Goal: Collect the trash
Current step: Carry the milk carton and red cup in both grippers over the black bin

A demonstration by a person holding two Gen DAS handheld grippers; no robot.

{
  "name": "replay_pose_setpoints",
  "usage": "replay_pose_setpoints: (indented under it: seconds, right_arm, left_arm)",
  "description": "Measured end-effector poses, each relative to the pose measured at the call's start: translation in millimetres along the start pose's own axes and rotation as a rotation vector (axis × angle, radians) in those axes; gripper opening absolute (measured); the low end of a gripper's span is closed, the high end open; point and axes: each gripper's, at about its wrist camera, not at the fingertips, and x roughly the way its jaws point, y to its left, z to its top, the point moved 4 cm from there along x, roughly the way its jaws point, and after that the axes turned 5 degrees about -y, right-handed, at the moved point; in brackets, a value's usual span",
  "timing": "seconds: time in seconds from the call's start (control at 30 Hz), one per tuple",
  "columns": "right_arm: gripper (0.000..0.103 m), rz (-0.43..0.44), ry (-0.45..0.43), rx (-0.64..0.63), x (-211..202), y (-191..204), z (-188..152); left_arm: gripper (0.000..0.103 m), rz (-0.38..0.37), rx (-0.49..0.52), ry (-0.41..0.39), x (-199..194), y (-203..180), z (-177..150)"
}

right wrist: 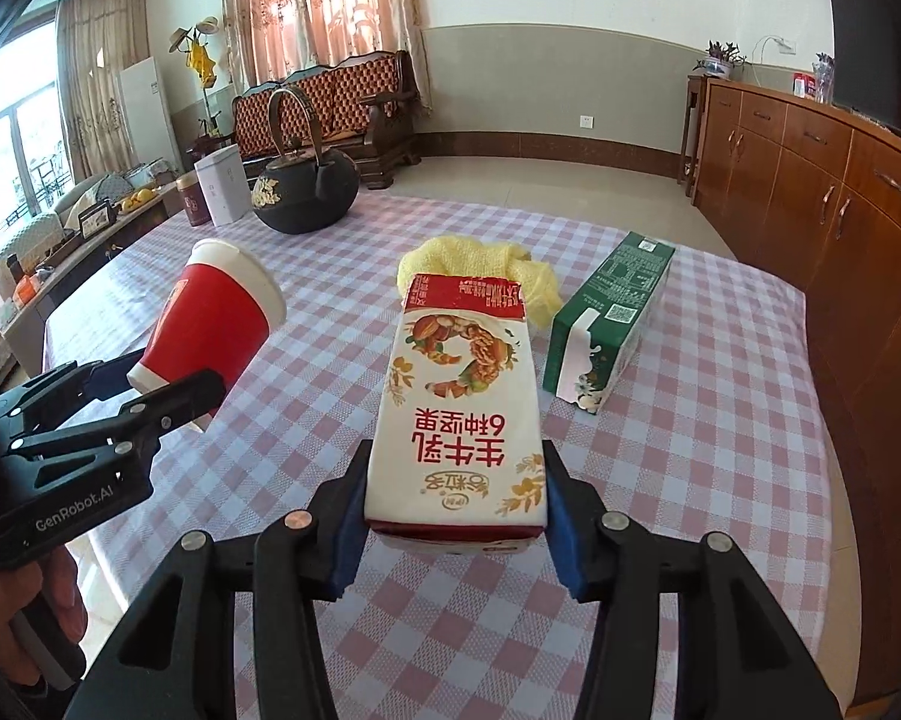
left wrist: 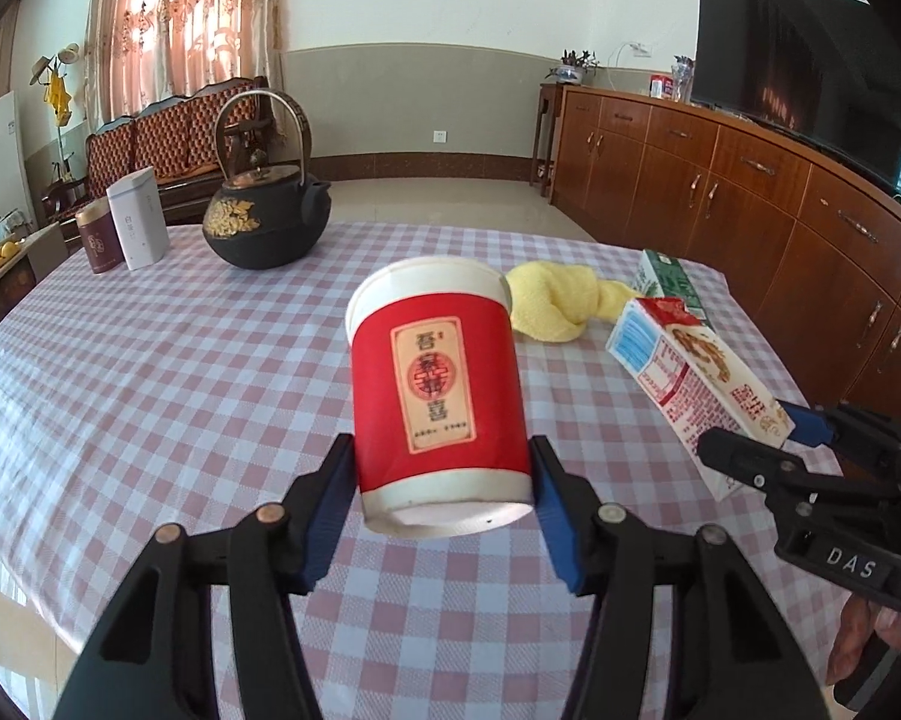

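Note:
My left gripper [left wrist: 444, 510] is shut on a red and white paper cup [left wrist: 438, 384] and holds it tilted above the checked table [left wrist: 150, 360]. The cup also shows in the right wrist view [right wrist: 210, 324], held by the left gripper [right wrist: 168, 384]. My right gripper [right wrist: 456, 516] is shut on a white and red milk carton [right wrist: 462, 396], lifted over the table; the carton [left wrist: 690, 384] and the right gripper [left wrist: 768, 444] show at the right of the left wrist view. A green carton [right wrist: 606, 318] lies flat on the table at the right.
A yellow cloth [right wrist: 480, 264] lies behind the cartons. A black iron teapot [left wrist: 264, 216] and two tea tins [left wrist: 126, 228] stand at the far left of the table. A wooden sideboard [left wrist: 750, 192] with a television runs along the right.

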Motion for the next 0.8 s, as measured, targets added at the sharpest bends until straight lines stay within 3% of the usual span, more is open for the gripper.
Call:
replay_pose_setpoints:
  seconds: [0.8]
  right_arm:
    - [0.053,-0.179,-0.103,0.061,-160,-49,-32]
  left_arm:
    - [0.057,-0.138,0.086,-0.058,-91,-89,-14]
